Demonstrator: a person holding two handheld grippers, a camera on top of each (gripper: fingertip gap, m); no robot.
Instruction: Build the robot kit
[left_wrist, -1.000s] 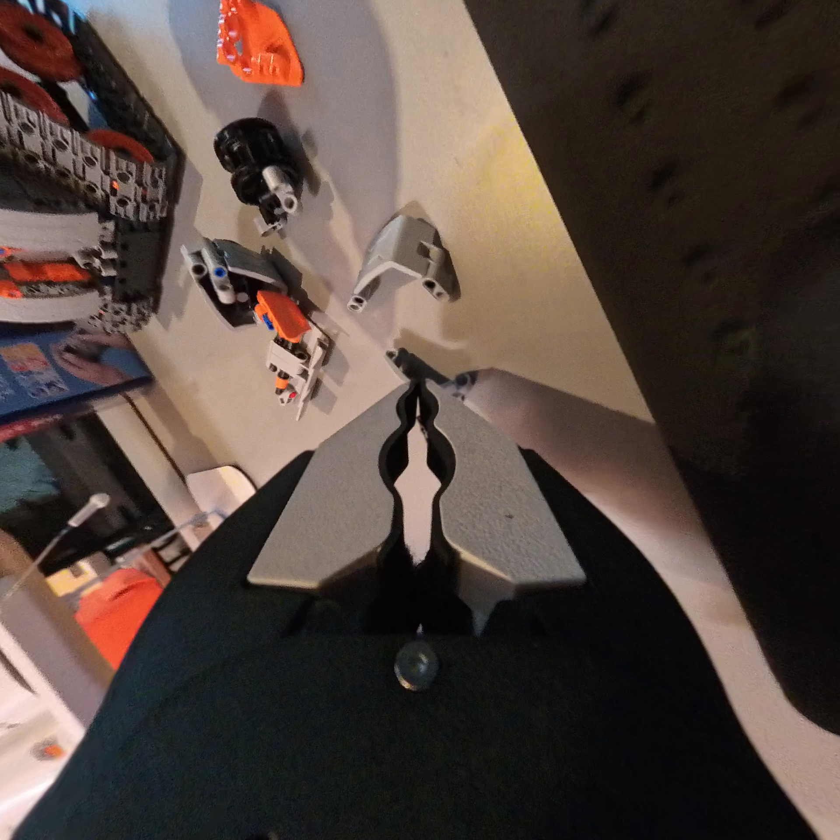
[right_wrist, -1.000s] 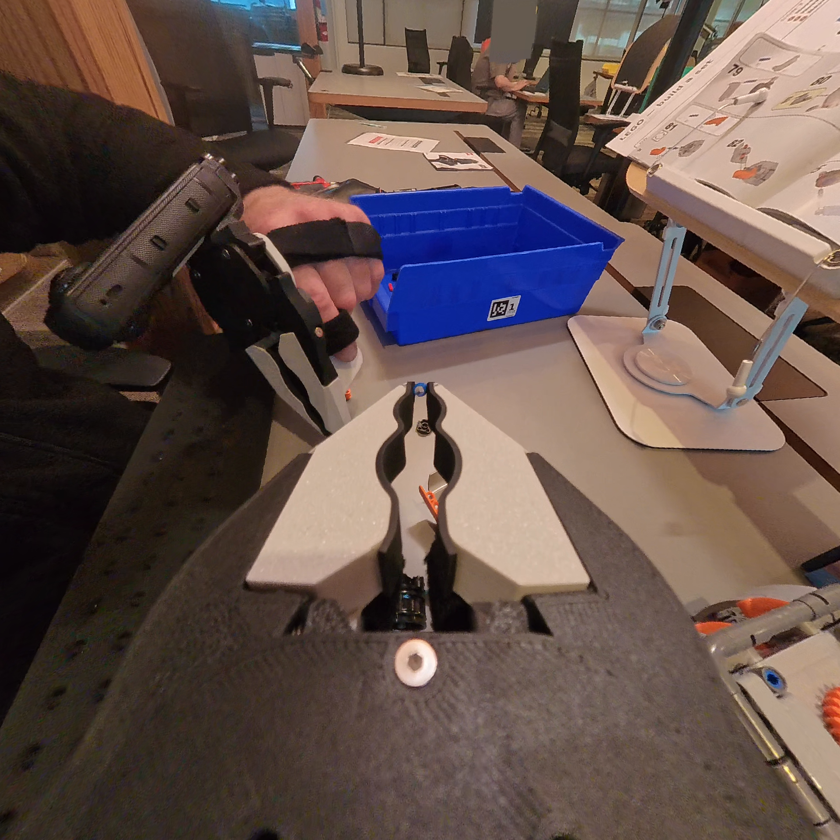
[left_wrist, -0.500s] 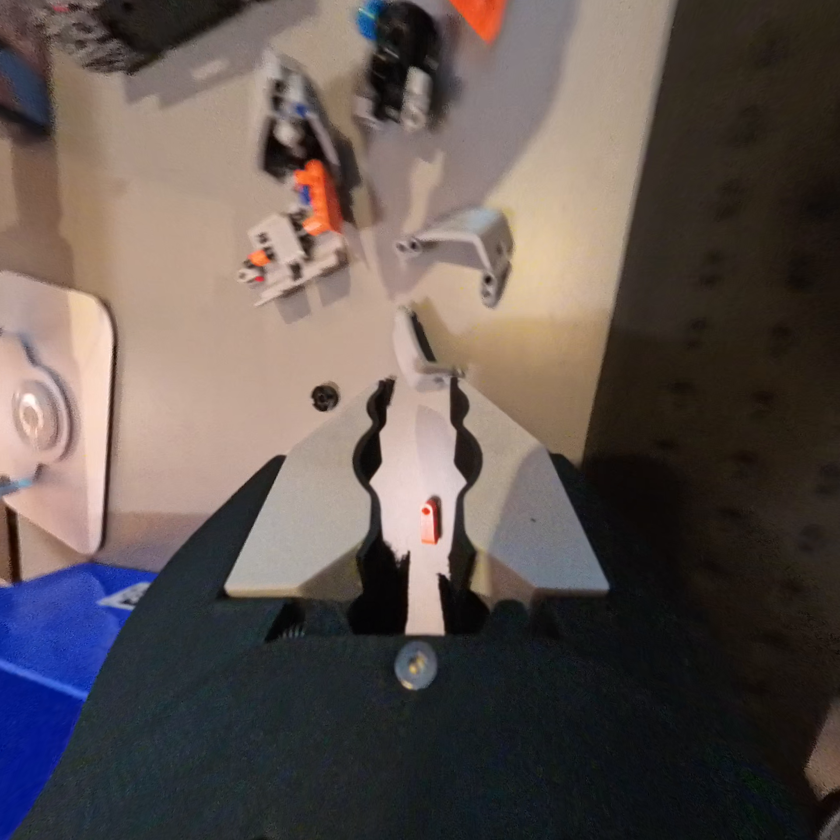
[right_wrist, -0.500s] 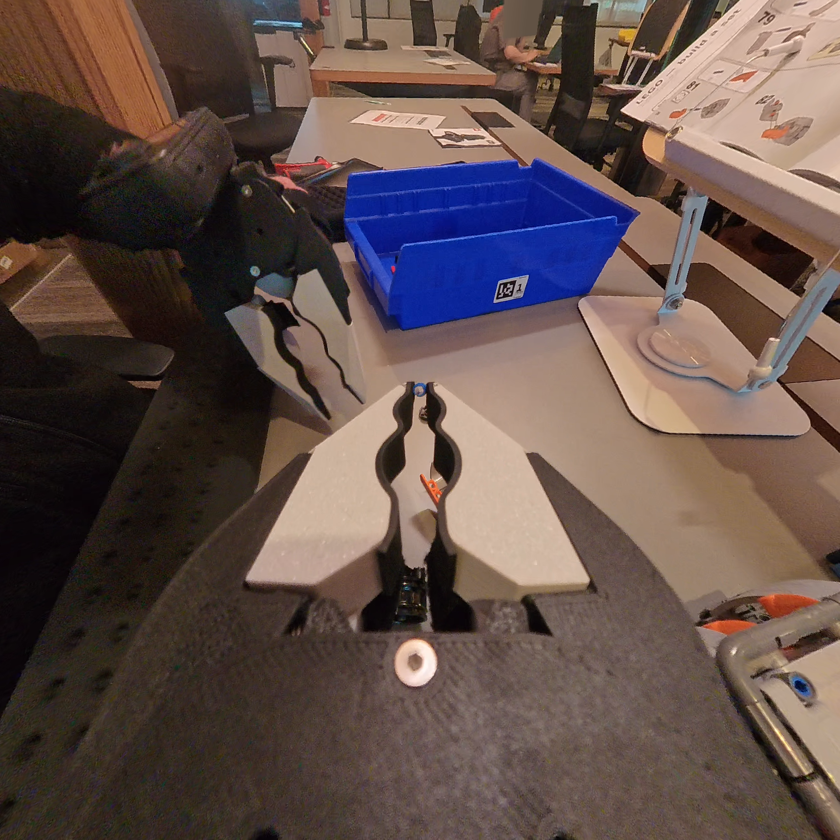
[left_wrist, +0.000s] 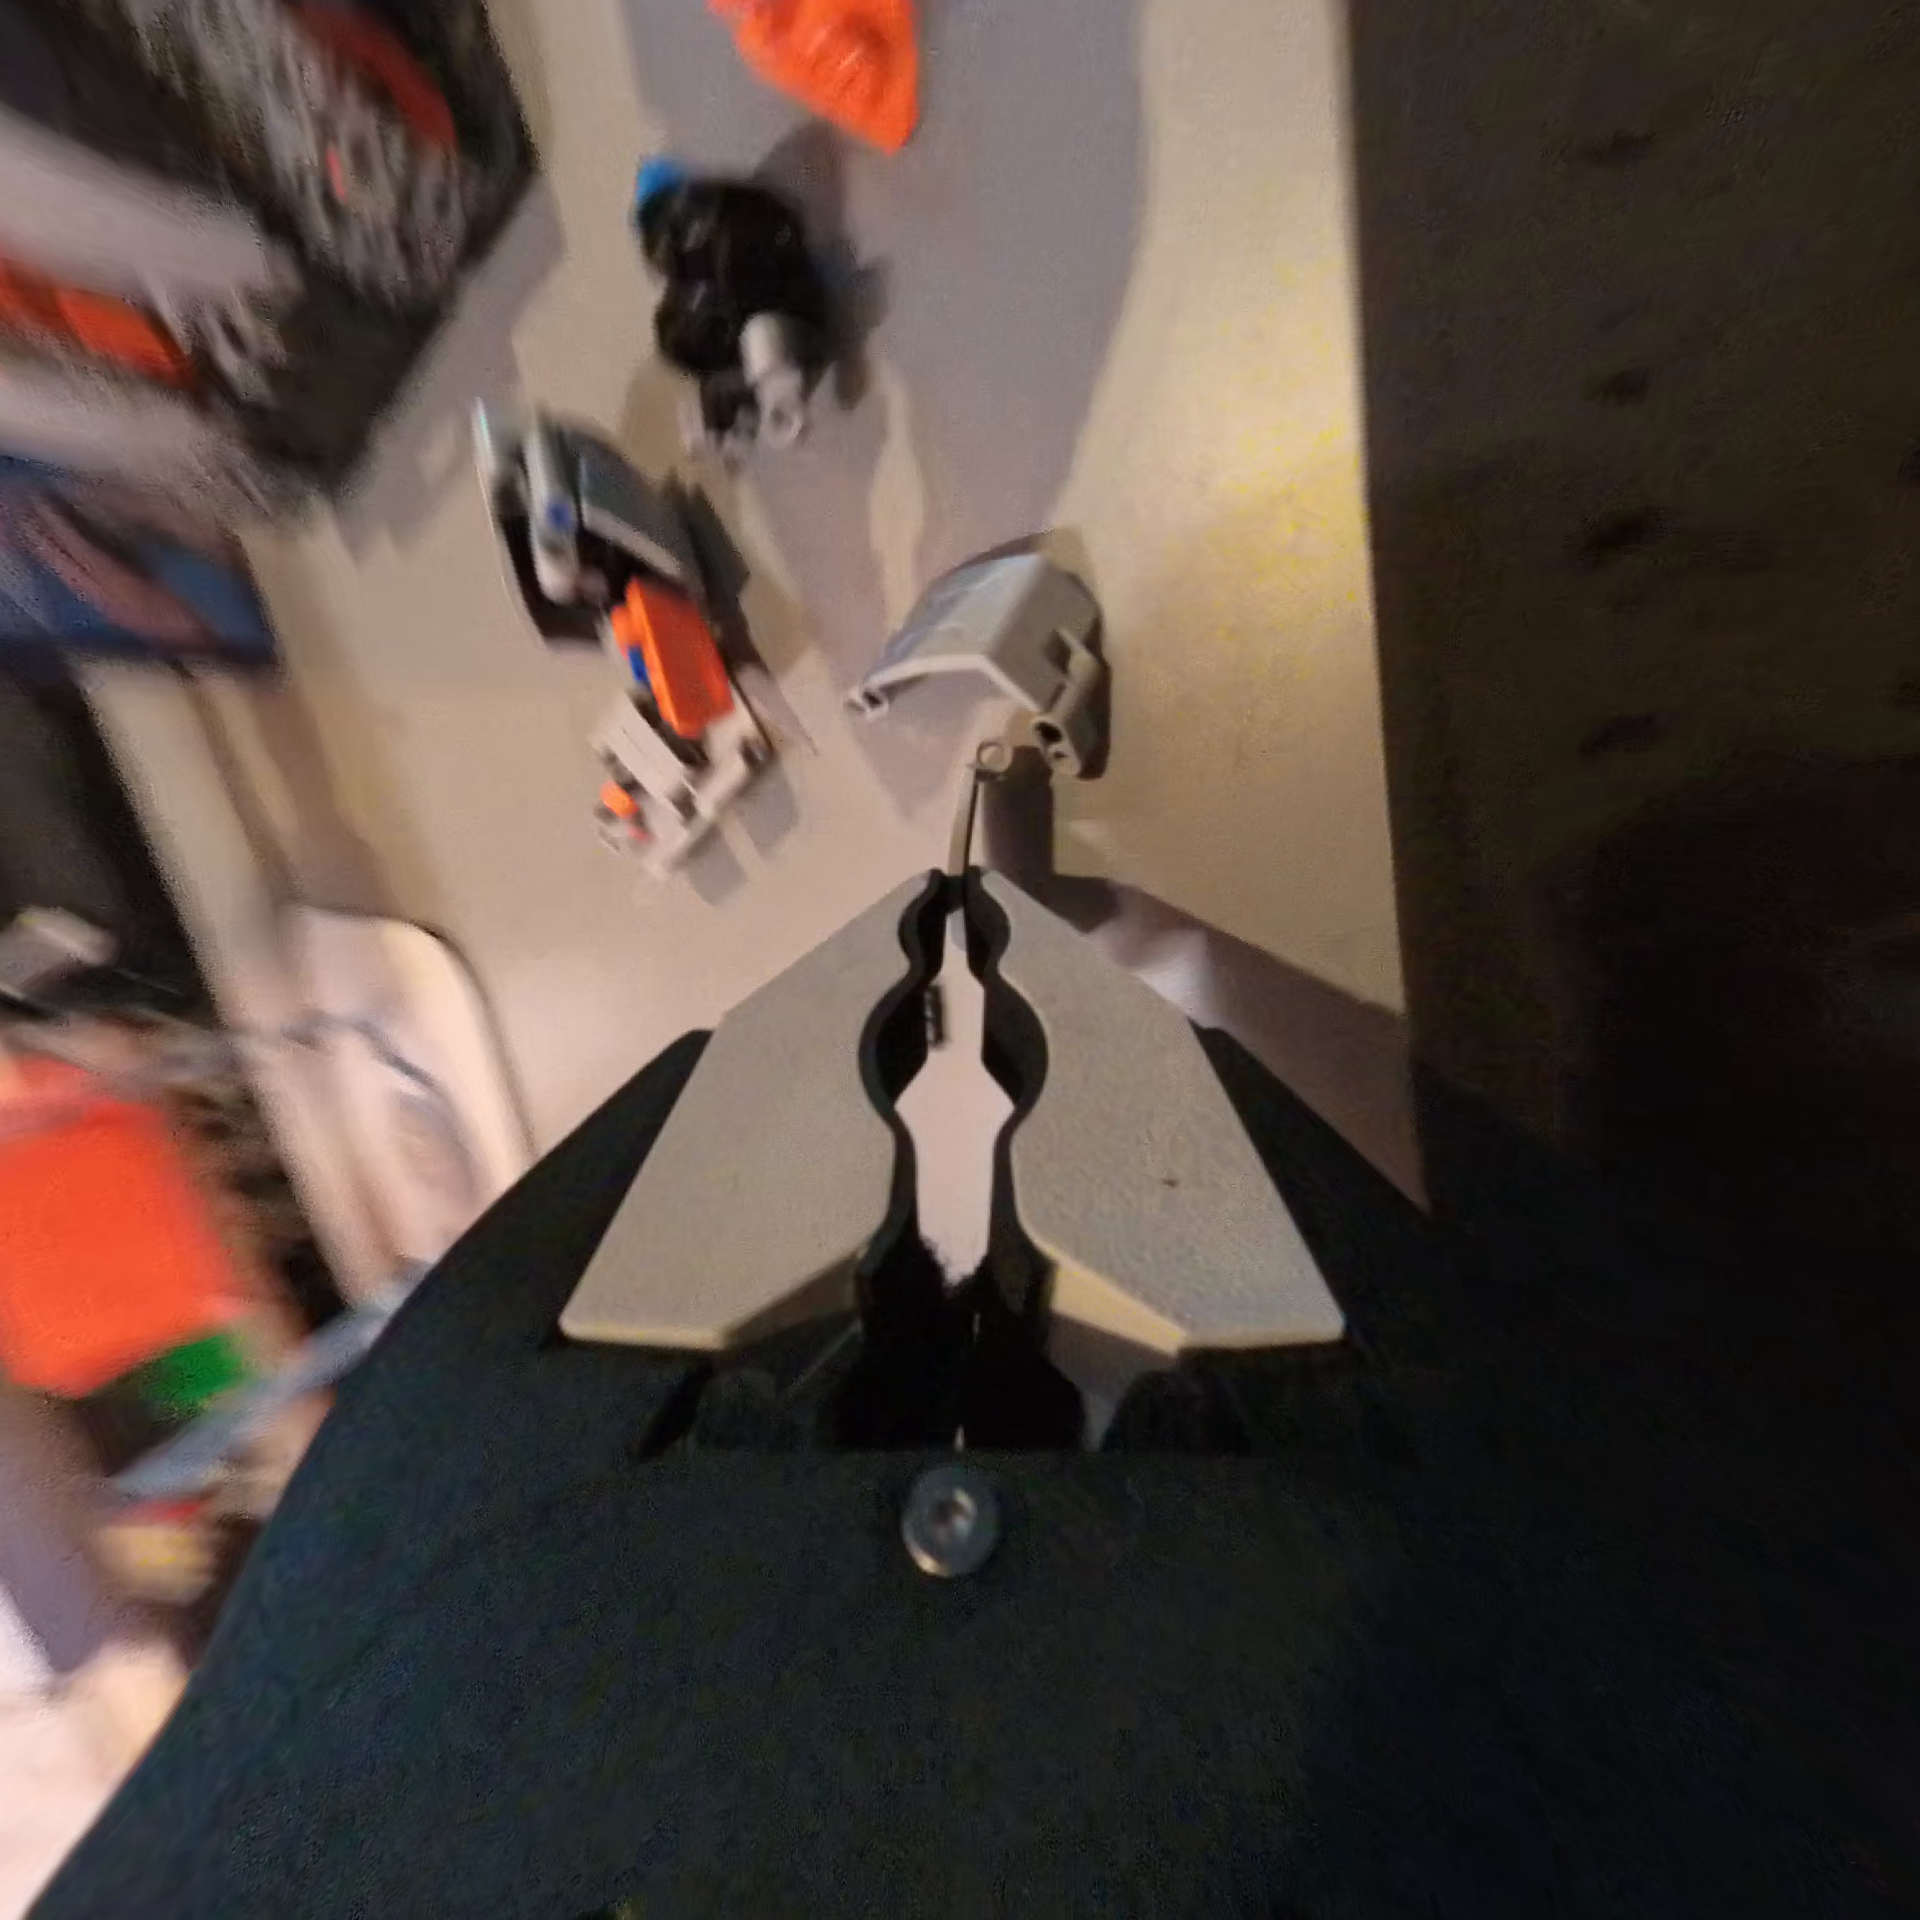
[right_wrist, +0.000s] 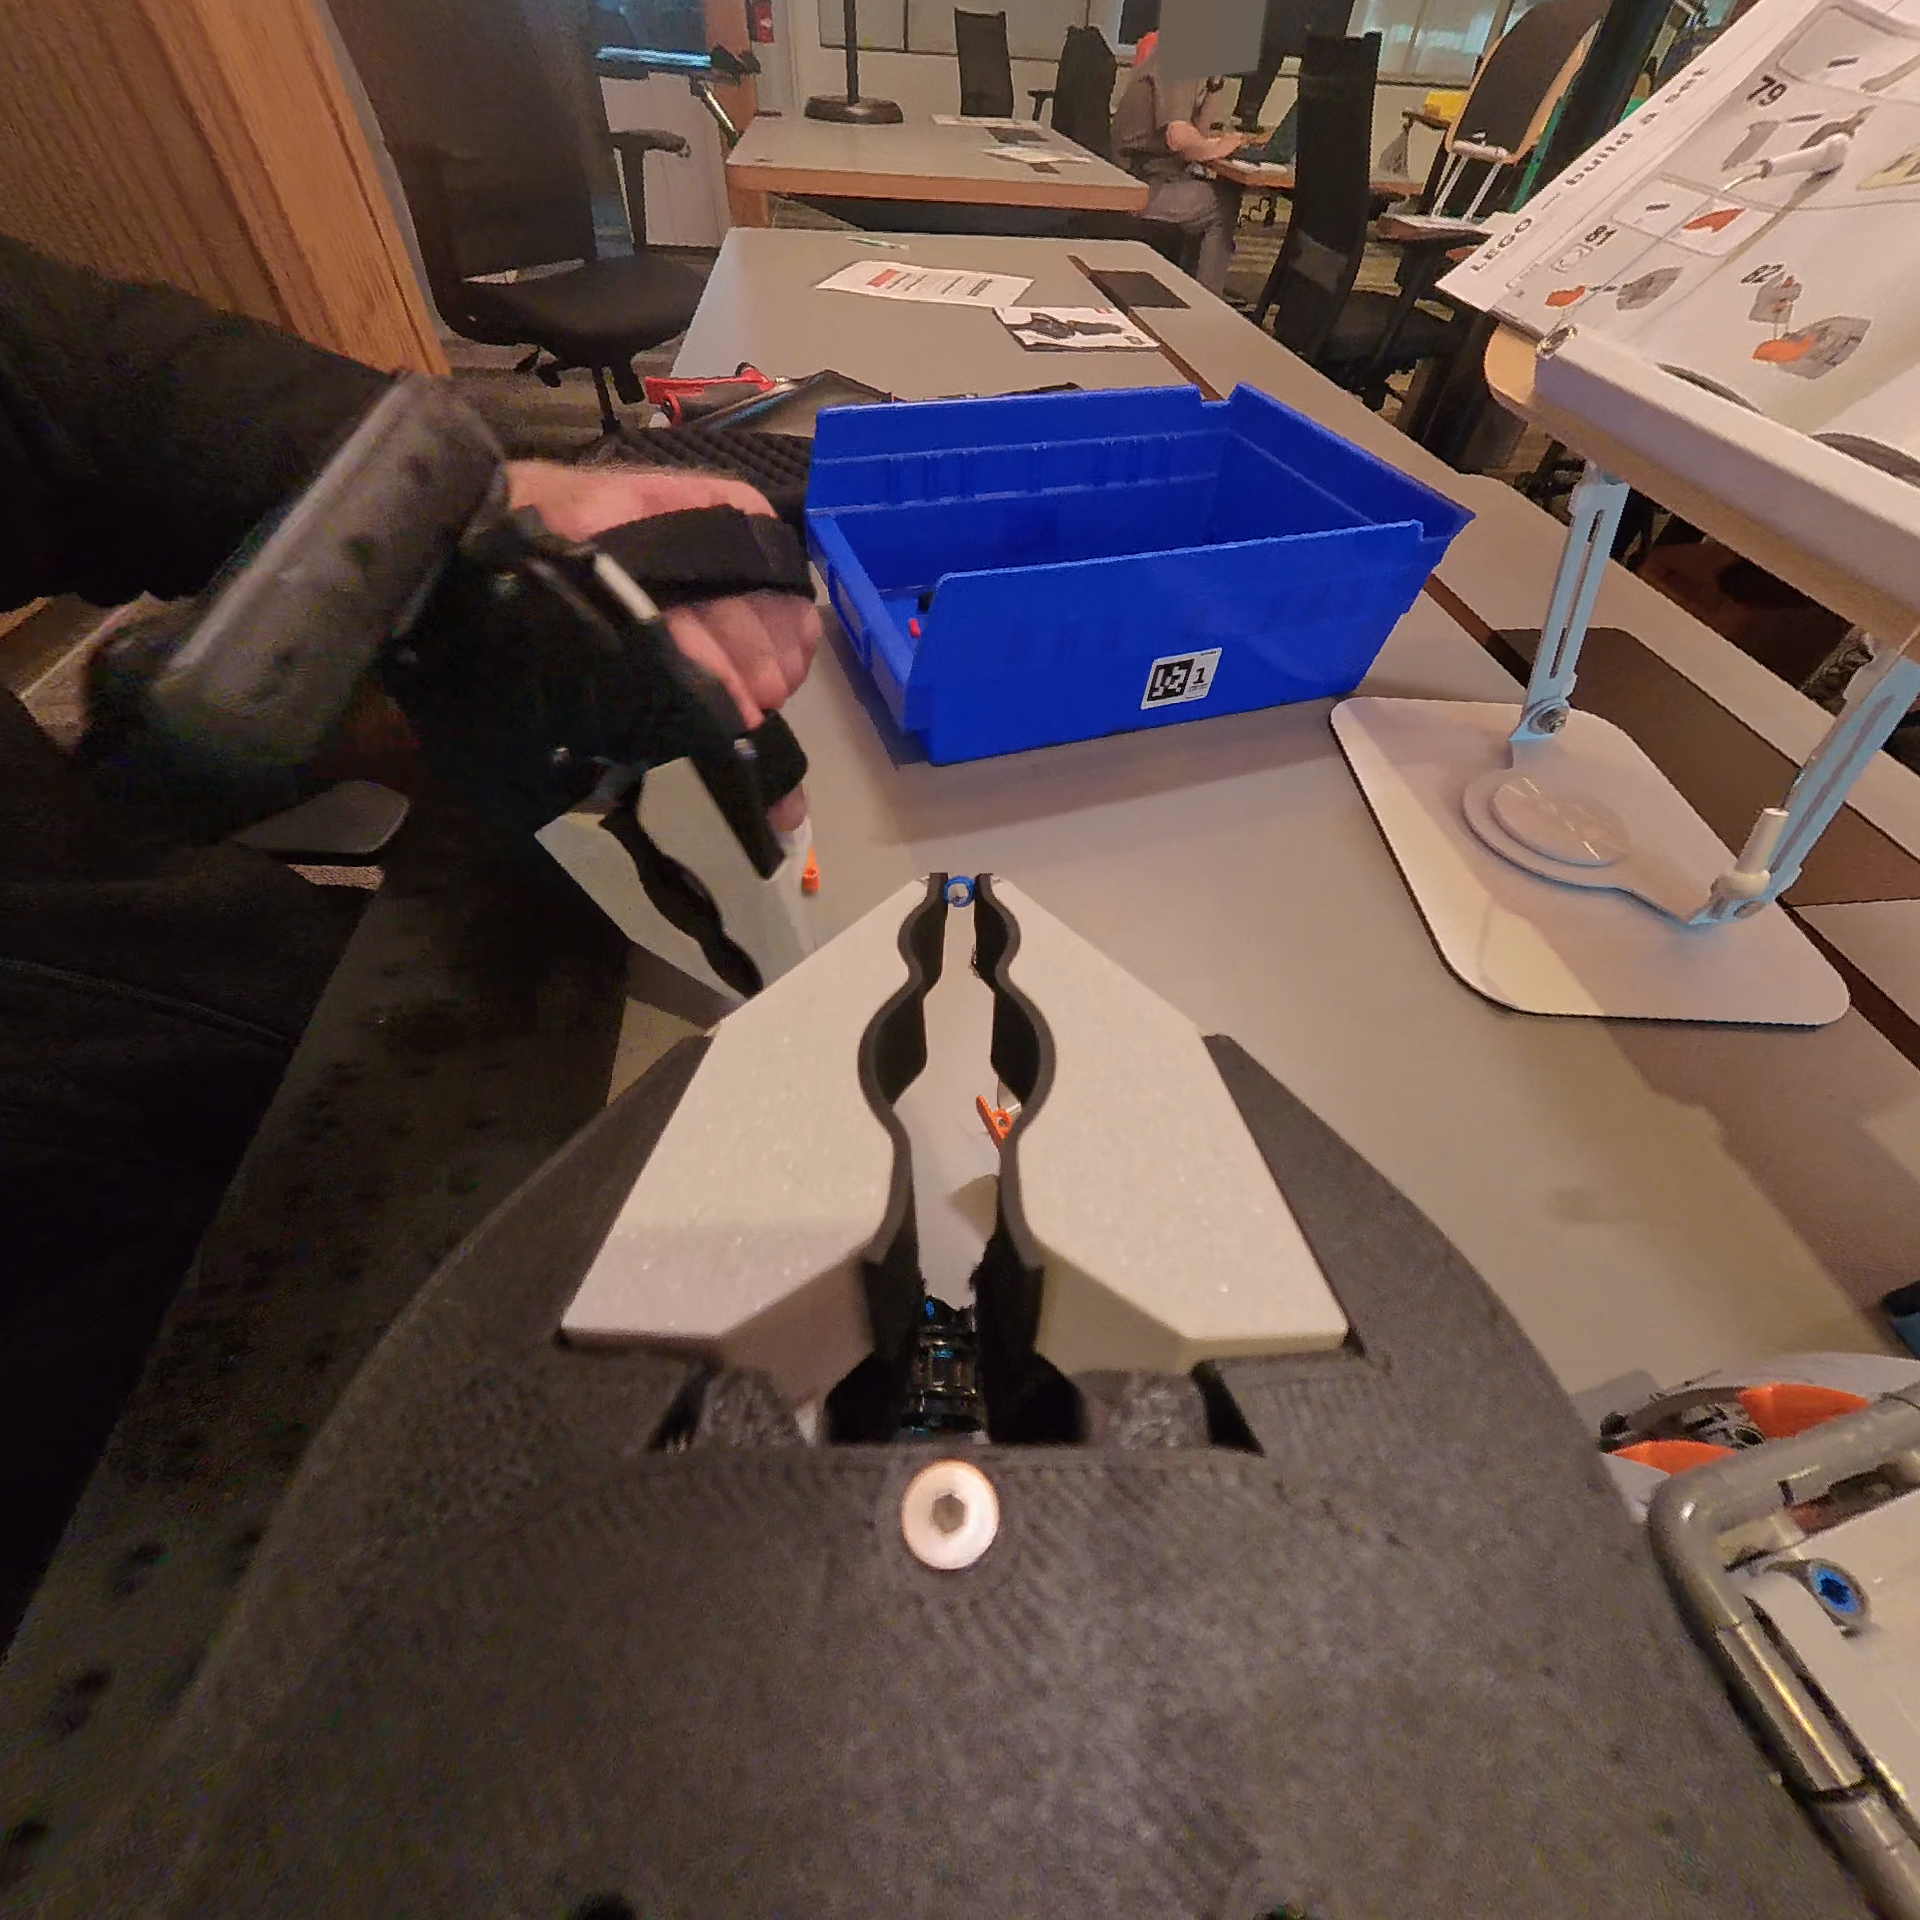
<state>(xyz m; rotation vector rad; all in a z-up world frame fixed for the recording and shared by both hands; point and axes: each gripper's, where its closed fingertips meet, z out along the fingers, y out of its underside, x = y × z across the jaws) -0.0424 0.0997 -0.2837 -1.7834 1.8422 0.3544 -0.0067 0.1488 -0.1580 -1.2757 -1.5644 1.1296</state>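
1. We see the left gripper (left_wrist: 958, 883) with its jaws drawn together at the tips, pinching a thin dark piece (left_wrist: 971, 821) that ends in a small ring and sticks out over the tabletop (left_wrist: 1226, 520).
2. Just beyond that ring lies a grey curved panel (left_wrist: 992, 644). Farther off lie a grey-and-orange brick assembly (left_wrist: 675, 727), a black wheel assembly (left_wrist: 738, 301) and a blurred orange panel (left_wrist: 831, 62).
3. The right gripper (right_wrist: 958, 891) is closed on a small blue ring piece (right_wrist: 957, 891) at its tips – an orange bit (right_wrist: 992, 1117) shows through the gap lower down.
4. In the right wrist view we see the left gripper (right_wrist: 727, 935) angled down to the tabletop (right_wrist: 1195, 935), strapped to a hand (right_wrist: 686, 582).
5. Behind it sits a blue bin (right_wrist: 1122, 582); to the right, a white stand (right_wrist: 1579, 904) carries an open booklet (right_wrist: 1714, 208).
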